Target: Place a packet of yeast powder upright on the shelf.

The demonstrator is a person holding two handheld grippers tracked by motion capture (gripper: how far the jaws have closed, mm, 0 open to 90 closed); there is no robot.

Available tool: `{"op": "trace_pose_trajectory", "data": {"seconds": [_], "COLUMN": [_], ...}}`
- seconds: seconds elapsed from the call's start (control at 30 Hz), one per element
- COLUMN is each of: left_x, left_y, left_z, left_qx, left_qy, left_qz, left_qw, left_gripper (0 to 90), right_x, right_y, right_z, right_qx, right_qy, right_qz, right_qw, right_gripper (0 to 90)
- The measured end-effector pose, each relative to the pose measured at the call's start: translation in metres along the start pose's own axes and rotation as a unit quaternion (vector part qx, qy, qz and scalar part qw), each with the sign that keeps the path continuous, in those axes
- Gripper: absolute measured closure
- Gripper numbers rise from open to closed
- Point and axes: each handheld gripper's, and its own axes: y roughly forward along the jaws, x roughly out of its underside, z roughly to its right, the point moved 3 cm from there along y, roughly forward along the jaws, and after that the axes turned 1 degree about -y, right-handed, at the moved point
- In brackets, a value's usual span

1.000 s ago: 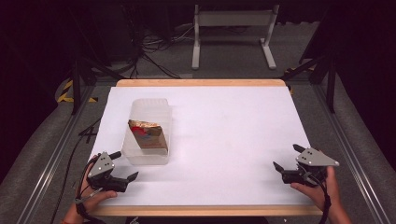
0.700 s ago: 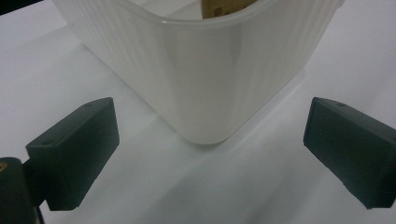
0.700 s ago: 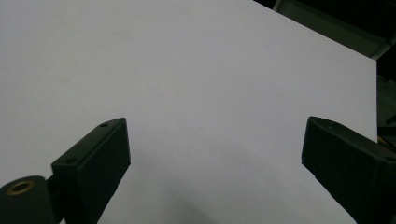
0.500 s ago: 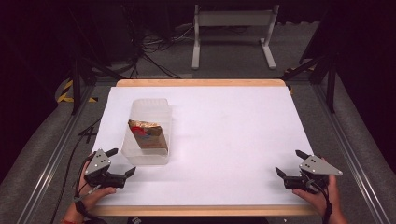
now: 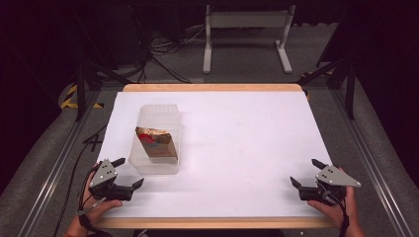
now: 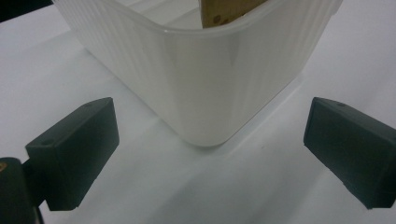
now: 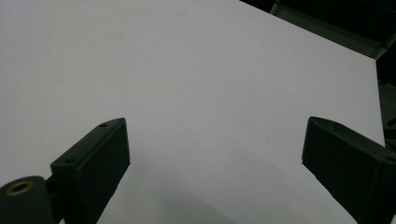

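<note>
A translucent white plastic tub stands on the left half of the white table. A brown and red snack packet lies inside it. My left gripper rests open at the front left, just short of the tub's near corner, with nothing between its jaws. A strip of the brown packet peeks over the rim in the left gripper view. At the front right corner my right gripper sits open over bare table, far from the tub.
The wooden table edge runs along the front and back. Metal rails flank both sides. A grey stand and cables lie on the floor beyond the far edge.
Both grippers have drawn back toward the front edge of the table, the left one slightly leftward and the right one outward. The tub and packet have stayed put.
</note>
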Motion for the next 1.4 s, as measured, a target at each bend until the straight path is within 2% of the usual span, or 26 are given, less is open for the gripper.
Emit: {"op": "trace_pose_trajectory", "data": {"seconds": [0.5,1.4], "left_x": [0.0013,-0.0008], "left_y": [0.0017,0.0056], "left_z": [0.0002,-0.0001], "left_qx": [0.003,0.009], "left_qy": [0.001,0.001], "left_qz": [-0.008,-0.008], "left_qw": [1.0,0.9999], "left_gripper": [4.2,4.2], "right_x": [0.0002,0.0003], "right_y": [0.0021,0.0022], "right_z": [-0.0002,-0.002], "right_qx": [0.0,-0.006], "right_qy": [0.002,0.003], "right_qz": [0.0,-0.004], "right_qw": [1.0,1.0], "right_gripper": [8.5,8.4]}}
